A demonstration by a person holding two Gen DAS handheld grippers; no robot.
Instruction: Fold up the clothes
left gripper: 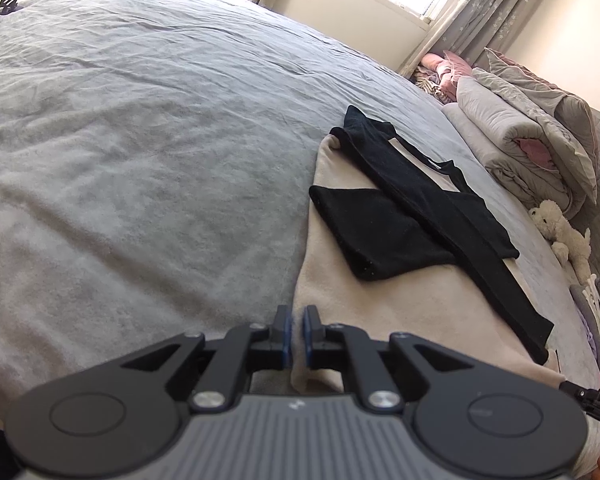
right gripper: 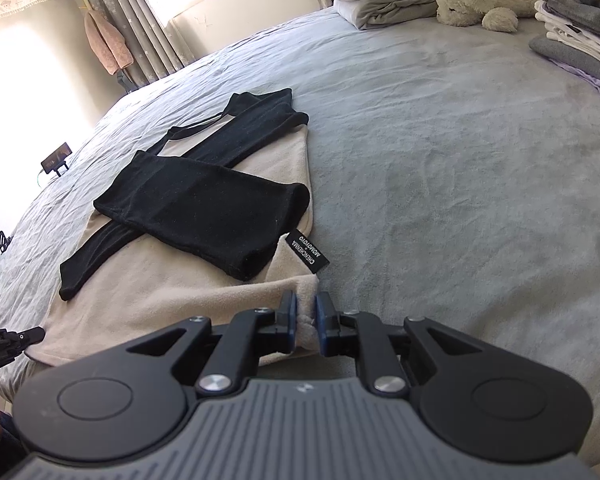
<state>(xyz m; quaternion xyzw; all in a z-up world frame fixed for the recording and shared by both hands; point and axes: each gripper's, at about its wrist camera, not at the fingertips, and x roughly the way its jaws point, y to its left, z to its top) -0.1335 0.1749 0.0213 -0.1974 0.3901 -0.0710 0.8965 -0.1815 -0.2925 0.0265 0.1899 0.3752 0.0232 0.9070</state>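
A beige top with black sleeves (left gripper: 400,304) lies flat on the grey bed, both black sleeves (left gripper: 384,236) folded across its body. My left gripper (left gripper: 296,330) is shut on the beige hem at its near left corner. In the right wrist view the same beige top (right gripper: 152,292) shows with its sleeves (right gripper: 204,208) crossed and a black label (right gripper: 307,255) at its right edge. My right gripper (right gripper: 306,312) is shut on the near right corner of the hem, the cloth bunched between the blue pads.
The grey bedspread (left gripper: 140,160) spreads wide to the left. Folded quilts (left gripper: 528,136) and a white plush toy (right gripper: 488,0) sit at the bed's far side, beside a stack of folded clothes (right gripper: 580,36). A phone on a stand (right gripper: 56,160) rests on the bed.
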